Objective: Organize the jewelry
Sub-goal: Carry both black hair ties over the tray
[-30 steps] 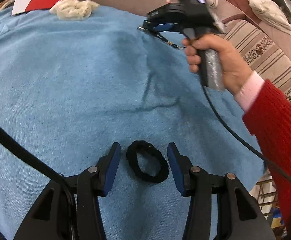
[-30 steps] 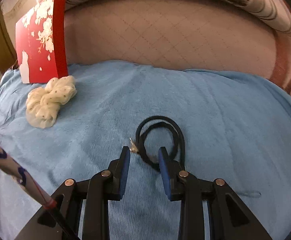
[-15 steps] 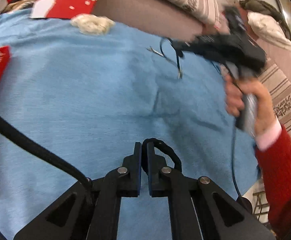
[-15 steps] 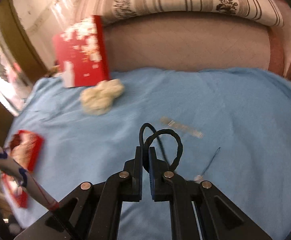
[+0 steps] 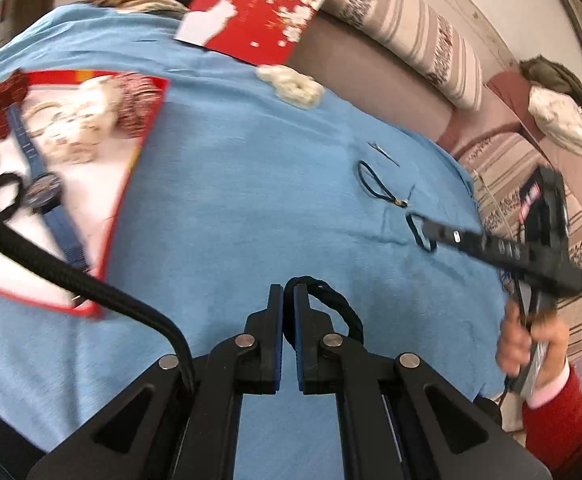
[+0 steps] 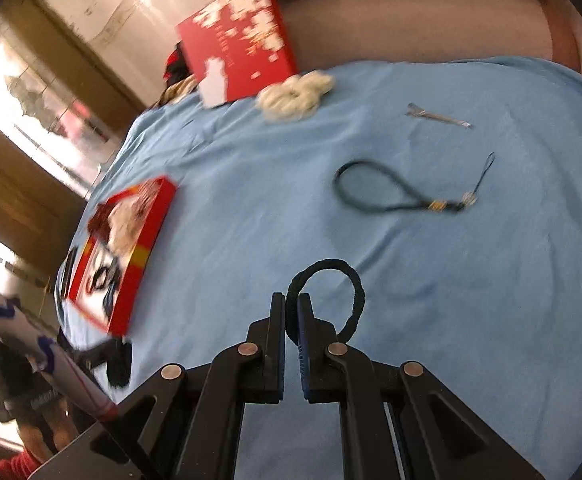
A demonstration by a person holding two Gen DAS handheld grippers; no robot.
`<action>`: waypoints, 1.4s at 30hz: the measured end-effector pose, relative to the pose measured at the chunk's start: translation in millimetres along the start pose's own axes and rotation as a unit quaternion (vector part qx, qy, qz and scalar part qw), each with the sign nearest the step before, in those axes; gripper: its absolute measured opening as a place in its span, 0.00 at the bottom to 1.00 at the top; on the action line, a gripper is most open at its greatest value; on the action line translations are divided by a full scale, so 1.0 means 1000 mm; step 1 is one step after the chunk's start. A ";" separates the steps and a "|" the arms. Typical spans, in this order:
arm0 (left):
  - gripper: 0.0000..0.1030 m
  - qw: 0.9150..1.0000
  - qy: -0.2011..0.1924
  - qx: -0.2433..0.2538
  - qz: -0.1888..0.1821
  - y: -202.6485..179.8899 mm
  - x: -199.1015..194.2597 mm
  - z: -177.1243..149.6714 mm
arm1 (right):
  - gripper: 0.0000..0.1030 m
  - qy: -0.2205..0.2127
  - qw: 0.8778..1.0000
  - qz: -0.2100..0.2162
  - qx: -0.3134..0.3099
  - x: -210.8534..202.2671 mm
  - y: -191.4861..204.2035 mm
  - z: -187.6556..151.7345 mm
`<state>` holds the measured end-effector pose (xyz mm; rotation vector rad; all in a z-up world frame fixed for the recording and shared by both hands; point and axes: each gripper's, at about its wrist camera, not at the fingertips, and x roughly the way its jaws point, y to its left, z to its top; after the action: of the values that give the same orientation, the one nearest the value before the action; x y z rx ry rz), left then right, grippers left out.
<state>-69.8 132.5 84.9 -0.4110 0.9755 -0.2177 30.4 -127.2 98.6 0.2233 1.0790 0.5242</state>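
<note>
Black hair tie (image 5: 333,300) (thick, fuzzy loop) is clamped between the left gripper (image 5: 289,294) pads, bulging toward 2 o'clock. A thinner black hair band (image 6: 347,284) is pinched likewise by the right gripper (image 6: 291,300), above the blue cloth (image 6: 471,300).

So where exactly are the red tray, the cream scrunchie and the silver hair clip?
red tray (image 6: 141,256), right wrist view, on its red side wall.
cream scrunchie (image 6: 295,94), right wrist view, on the middle of its bunched fabric.
silver hair clip (image 6: 439,116), right wrist view, on the middle of its bar.
</note>
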 end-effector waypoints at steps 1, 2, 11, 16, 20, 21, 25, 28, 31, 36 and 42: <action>0.04 1.000 -0.003 -0.007 0.001 0.006 -0.006 -0.002 | 0.06 0.000 1.000 0.000 -0.006 0.000 0.006 -0.005; 0.04 1.000 -0.006 -0.014 0.003 0.011 -0.012 -0.004 | 0.06 0.000 1.000 0.000 -0.011 -0.001 0.012 -0.010; 0.04 0.997 -0.047 -0.050 0.025 0.052 -0.060 -0.016 | 0.06 0.004 0.999 -0.005 -0.040 0.010 0.064 -0.031; 0.04 0.992 -0.071 -0.087 0.062 0.096 -0.083 -0.013 | 0.06 0.003 0.997 0.019 -0.069 0.022 0.110 -0.024; 0.04 0.985 -0.091 -0.109 0.099 0.136 -0.102 -0.003 | 0.06 0.006 0.994 0.040 -0.104 0.038 0.156 -0.016; 0.04 0.983 -0.095 -0.113 0.107 0.144 -0.106 0.000 | 0.06 0.008 0.993 0.044 -0.110 0.042 0.166 -0.015; 0.04 0.976 -0.105 -0.131 0.135 0.180 -0.114 0.014 | 0.06 0.019 0.988 0.059 -0.142 0.067 0.210 -0.009; 0.04 0.973 -0.104 -0.139 0.151 0.203 -0.113 0.025 | 0.06 0.029 0.983 0.062 -0.168 0.087 0.238 -0.007; 0.04 0.971 -0.100 -0.145 0.160 0.221 -0.109 0.034 | 0.06 0.043 0.979 0.073 -0.184 0.106 0.261 -0.008; 0.04 0.970 -0.089 -0.151 0.167 0.246 -0.099 0.047 | 0.06 0.073 0.971 0.093 -0.209 0.137 0.298 -0.017; 0.04 0.969 -0.085 -0.157 0.171 0.263 -0.090 0.060 | 0.06 0.103 0.962 0.090 -0.234 0.167 0.318 -0.038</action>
<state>-69.8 416.6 68.3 -0.5324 0.8969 0.2840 -36.9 227.8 84.6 -0.1555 1.1086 0.9664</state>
